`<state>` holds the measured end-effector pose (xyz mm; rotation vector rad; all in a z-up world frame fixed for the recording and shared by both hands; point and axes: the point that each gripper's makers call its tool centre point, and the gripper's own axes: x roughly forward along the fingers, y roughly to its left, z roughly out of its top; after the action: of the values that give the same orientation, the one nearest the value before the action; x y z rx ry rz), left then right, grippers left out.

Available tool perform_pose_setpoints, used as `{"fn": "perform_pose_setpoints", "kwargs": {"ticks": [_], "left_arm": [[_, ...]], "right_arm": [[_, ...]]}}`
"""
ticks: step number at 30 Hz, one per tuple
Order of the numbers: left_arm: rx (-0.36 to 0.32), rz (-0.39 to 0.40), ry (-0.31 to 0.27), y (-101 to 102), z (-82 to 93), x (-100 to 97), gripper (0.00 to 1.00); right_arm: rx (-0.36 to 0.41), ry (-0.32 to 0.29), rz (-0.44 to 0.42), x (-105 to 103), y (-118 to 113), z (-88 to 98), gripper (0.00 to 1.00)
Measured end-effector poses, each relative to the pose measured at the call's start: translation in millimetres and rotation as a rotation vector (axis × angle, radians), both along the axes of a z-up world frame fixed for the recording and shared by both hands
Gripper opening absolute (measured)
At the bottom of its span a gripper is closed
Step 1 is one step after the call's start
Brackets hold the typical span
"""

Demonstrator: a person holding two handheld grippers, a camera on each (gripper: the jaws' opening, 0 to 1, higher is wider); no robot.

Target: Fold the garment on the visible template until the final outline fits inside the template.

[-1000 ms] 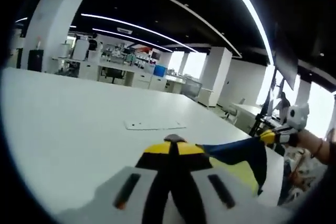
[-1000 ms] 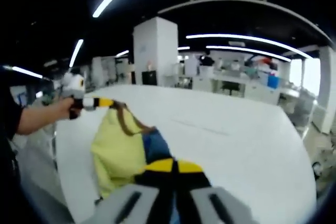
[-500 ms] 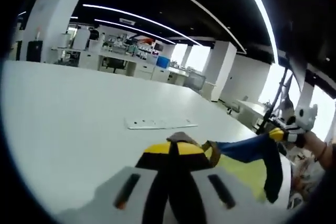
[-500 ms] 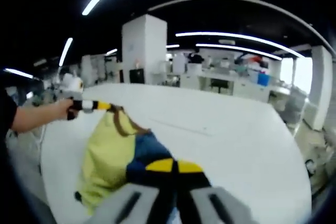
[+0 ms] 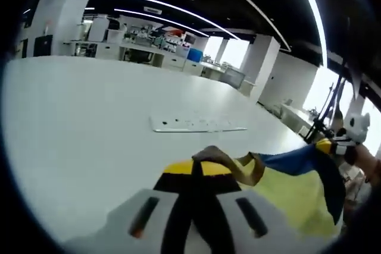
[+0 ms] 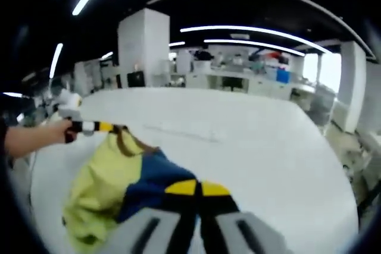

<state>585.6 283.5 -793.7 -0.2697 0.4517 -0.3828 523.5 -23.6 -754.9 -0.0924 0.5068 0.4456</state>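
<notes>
- Left gripper (image 5: 199,168) is closed on a brown-trimmed edge of the garment (image 5: 297,197); right gripper (image 6: 196,188) is clamped on its blue part. The garment hangs between them, above the near end of the table (image 5: 89,123), yellow cloth sagging below.
- To do this step well, I judge: keep both holds firm, draw the grippers apart until the held edge is taut, then lower it flat, without bunching.
- A pale flat strip (image 5: 199,125) lies further out on the table; whether it marks the template I cannot tell.
- The table is broad, white and smooth.
- Behind: white pillars (image 6: 143,49), benches with equipment, ceiling light strips (image 6: 250,30), bright windows to the right.
</notes>
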Motion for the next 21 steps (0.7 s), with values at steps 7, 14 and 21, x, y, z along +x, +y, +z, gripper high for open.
{"fn": "perform_pose_setpoints", "kwargs": {"ticks": [7, 14, 21], "left_arm": [[0.031, 0.014, 0.054, -5.3, -19.3, 5.3, 0.00], [0.028, 0.028, 0.088, -1.5, -31.4, 14.3, 0.00], [0.060, 0.046, 0.070, 2.8, -27.6, 15.5, 0.16]], "right_arm": [[-0.036, 0.028, -0.035, 9.2, -6.9, -15.9, 0.00], [-0.031, 0.056, -0.070, 10.9, -11.1, -24.7, 0.00], [0.018, 0.098, -0.048, 11.2, -2.4, -31.1, 0.00]]}}
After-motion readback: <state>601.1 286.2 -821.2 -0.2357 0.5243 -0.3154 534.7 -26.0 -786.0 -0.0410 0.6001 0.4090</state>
